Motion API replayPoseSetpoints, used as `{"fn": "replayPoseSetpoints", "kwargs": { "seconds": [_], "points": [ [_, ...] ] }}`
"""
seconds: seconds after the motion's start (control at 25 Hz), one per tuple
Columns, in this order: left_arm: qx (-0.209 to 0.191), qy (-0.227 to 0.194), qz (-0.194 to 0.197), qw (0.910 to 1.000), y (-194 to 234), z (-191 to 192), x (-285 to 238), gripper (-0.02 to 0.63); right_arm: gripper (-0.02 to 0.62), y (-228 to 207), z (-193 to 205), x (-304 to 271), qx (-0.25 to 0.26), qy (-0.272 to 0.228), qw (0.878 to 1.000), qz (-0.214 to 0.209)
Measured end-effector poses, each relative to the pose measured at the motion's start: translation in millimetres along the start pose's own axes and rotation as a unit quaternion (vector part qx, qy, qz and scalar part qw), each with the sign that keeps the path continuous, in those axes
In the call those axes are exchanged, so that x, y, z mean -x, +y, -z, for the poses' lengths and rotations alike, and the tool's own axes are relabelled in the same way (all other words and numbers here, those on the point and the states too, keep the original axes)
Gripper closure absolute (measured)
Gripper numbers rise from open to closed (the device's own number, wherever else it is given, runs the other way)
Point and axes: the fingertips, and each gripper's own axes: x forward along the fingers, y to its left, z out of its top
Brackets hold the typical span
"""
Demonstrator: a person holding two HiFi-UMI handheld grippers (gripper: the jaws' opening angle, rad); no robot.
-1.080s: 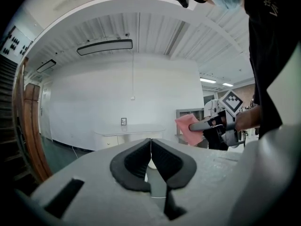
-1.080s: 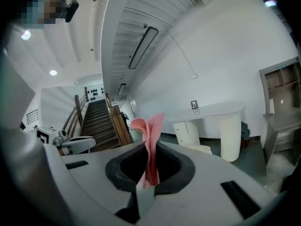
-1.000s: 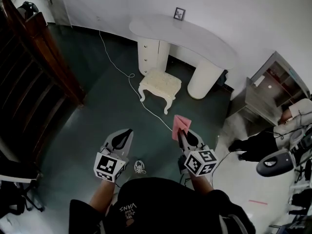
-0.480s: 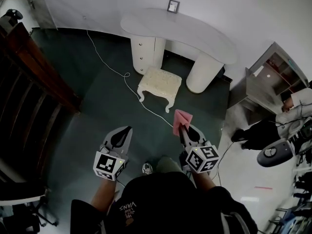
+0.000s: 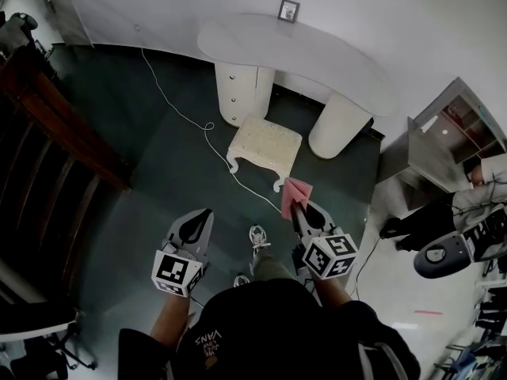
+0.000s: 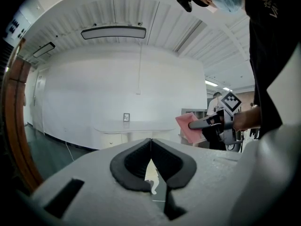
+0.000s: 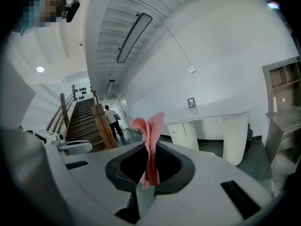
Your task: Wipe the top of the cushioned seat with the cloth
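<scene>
The cushioned seat [image 5: 265,144] is a cream stool with curved legs, standing on the dark floor in front of the white desk [image 5: 297,54]. My right gripper [image 5: 295,206] is shut on a pink cloth [image 5: 295,194], held in the air just short of the stool's near right corner. In the right gripper view the cloth [image 7: 149,145] sticks up between the closed jaws. My left gripper [image 5: 203,215] is shut with nothing in it, held to the left of the right one. From the left gripper view I see the other gripper with the cloth [image 6: 190,127].
A white cable [image 5: 207,125] runs across the floor past the stool's left side. A dark wooden stair rail [image 5: 55,125] stands at the left. A grey shelf unit [image 5: 444,145] and a seated person [image 5: 444,212] are at the right. My shoe [image 5: 258,237] shows between the grippers.
The view has shifted as I step forward: the stool now lies closer to the cloth. Both grippers keep their pose, the right still shut on the cloth. A shoe has come into view.
</scene>
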Motion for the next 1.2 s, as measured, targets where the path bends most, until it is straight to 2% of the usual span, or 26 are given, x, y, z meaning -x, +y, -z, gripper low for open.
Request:
{"fn": "replayPoseSetpoints", "kwargs": {
  "seconds": [0.68, 1.04, 1.2],
  "points": [
    [-0.019, 0.007, -0.023, 0.9995, 71, -45, -167, 0.588, 0.569, -102, -72, -145, -0.005, 0.010, 0.999, -0.037],
    [0.000, 0.028, -0.021, 0.9994, 109, -40, -214, 0.588, 0.569, -137, -76, -199, -0.016, 0.024, 1.000, -0.013],
    [0.007, 0.037, 0.005, 0.9993, 131, -30, -243, 0.588, 0.569, -148, -75, -224, -0.022, 0.021, 0.999, 0.010]
  ]
}}
